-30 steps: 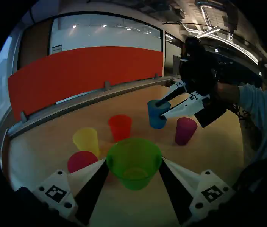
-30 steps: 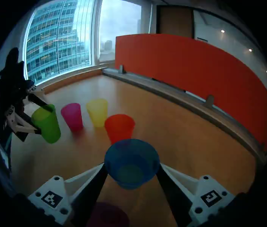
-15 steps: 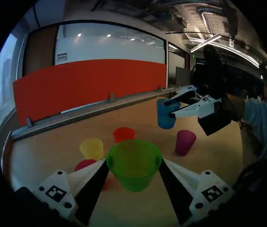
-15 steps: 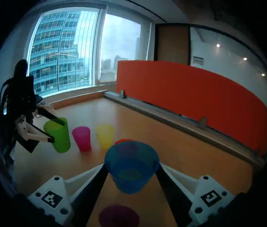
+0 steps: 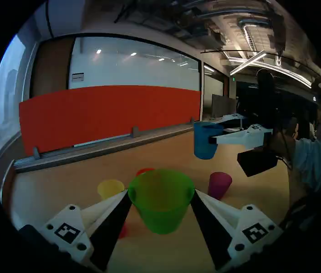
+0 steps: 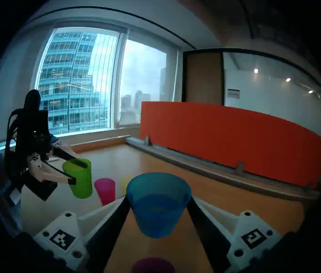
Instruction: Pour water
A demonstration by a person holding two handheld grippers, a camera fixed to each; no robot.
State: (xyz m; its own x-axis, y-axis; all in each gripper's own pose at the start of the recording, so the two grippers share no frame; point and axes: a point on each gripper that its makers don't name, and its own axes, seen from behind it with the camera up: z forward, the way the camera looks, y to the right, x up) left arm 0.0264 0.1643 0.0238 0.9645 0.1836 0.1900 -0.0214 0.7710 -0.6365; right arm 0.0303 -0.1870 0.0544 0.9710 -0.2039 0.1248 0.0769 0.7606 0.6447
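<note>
In the left gripper view, the left gripper (image 5: 160,196) clamps both fingers on a translucent green cup (image 5: 161,207). The cup is smooth, tapered plastic, upright at centre above the pale wooden table (image 5: 247,182). At 2 o'clock a blue cup (image 5: 204,140) hangs in the air. In the right gripper view, the right gripper (image 6: 159,207) pinches the glossy blue cup upright at centre. The green cup sits at 9 o'clock, with a magenta cup (image 6: 105,189) just beside it.

One cup (image 5: 161,210) sits in the left gripper (image 5: 160,196), another cup (image 6: 158,214) in the right gripper (image 6: 159,201), above a table (image 5: 60,178) bearing more cups (image 5: 219,184).
</note>
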